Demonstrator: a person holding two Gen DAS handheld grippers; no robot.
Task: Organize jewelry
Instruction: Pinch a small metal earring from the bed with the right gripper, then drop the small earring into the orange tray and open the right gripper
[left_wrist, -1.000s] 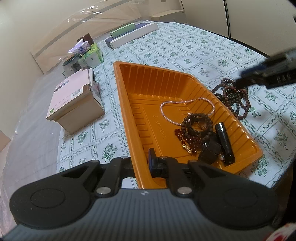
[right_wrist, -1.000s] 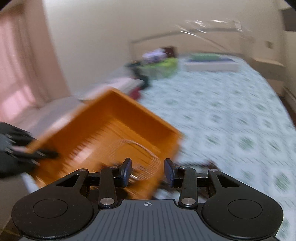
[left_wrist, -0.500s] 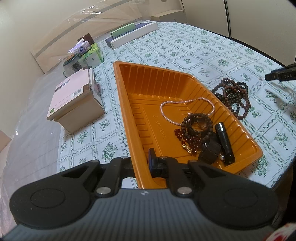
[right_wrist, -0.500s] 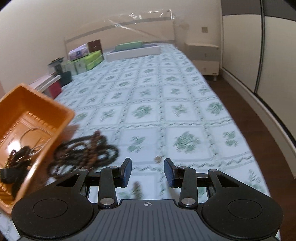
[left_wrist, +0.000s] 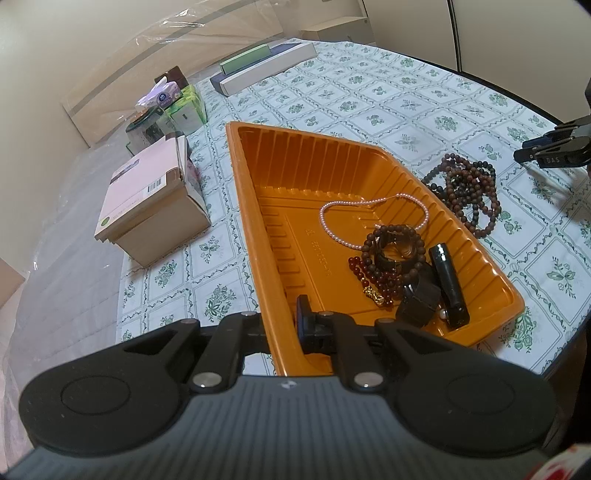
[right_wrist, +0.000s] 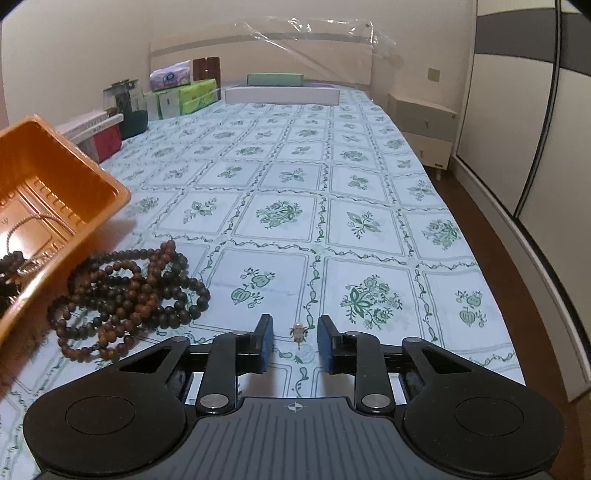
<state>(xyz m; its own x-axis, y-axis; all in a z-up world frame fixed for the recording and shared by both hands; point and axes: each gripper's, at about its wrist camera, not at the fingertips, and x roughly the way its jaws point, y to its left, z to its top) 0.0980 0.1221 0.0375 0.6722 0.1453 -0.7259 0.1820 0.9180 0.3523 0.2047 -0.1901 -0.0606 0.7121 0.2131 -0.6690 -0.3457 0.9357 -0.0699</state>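
Note:
My left gripper (left_wrist: 284, 323) is shut on the near wall of the orange tray (left_wrist: 251, 206); one finger is inside, the other is hidden behind the wall. In the tray lie a pink pearl necklace (left_wrist: 332, 230), brown bead bracelets (left_wrist: 391, 251) and a black cylinder (left_wrist: 448, 284). A pile of dark brown bead strands (right_wrist: 125, 295) lies on the cloth just right of the tray (right_wrist: 55, 155). My right gripper (right_wrist: 295, 341) hangs low over the cloth, jaws closing. A small pale charm (right_wrist: 298, 332) sits between its fingers, untouched by the pads.
A pink-topped carton (left_wrist: 147, 206) stands left of the tray. Tissue packs (right_wrist: 177, 96) and long flat boxes (right_wrist: 280, 92) line the far end. The patterned cloth (right_wrist: 280, 214) runs ahead; its right edge drops to the floor by a nightstand (right_wrist: 421, 125).
The right gripper swung away from the tray, rightward and down to the cloth beside the bead pile, and its jaws narrowed around the small charm. The left gripper and tray stayed put.

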